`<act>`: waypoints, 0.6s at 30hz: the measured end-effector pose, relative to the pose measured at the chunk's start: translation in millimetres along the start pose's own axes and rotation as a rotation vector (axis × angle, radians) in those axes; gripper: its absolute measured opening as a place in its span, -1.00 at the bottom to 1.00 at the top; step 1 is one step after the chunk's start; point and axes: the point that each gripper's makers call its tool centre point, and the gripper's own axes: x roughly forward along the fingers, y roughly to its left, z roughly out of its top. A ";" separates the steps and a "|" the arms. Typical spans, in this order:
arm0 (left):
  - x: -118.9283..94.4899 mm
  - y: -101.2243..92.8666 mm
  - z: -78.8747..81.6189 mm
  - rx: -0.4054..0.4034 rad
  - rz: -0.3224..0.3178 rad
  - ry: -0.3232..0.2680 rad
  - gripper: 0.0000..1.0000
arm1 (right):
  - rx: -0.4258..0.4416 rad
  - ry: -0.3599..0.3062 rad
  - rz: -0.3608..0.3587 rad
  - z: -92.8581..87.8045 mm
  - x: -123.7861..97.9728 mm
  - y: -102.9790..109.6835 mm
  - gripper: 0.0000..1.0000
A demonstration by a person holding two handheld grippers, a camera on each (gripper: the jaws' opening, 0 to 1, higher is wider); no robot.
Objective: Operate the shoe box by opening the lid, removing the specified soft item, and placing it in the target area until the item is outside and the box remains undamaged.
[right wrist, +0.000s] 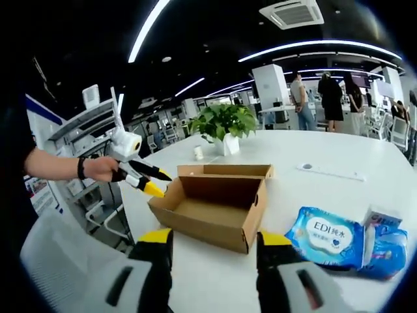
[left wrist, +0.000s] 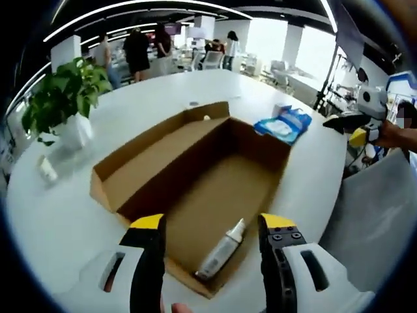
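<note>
The left gripper view hangs close above the open shoe box, facing twelve o'clock down into it, while the right gripper view eyes that box from farther back, low across the table.

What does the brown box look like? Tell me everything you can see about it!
The shoe box is plain brown cardboard, long and rectangular. It sits flat on the white table. Its lid is open, folded back on the side toward the potted plant. Inside, a small white bottle lies on the floor at one end; the rest of the floor is bare. A blue wipes pack lies on the table apart from it. Neither gripper touches it.
</note>
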 end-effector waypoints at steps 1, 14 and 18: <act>2.9 1.7 -2.9 0.028 -0.005 0.022 0.16 | -0.003 -0.003 0.001 1.2 -0.2 1.0 -0.01; 35.7 1.5 -24.6 0.160 -0.108 0.186 0.16 | -0.011 0.011 0.003 -7.7 -1.9 11.2 0.00; 42.6 -1.0 -34.7 0.194 -0.150 0.229 0.16 | -0.010 0.009 0.000 -7.9 -2.3 10.3 0.00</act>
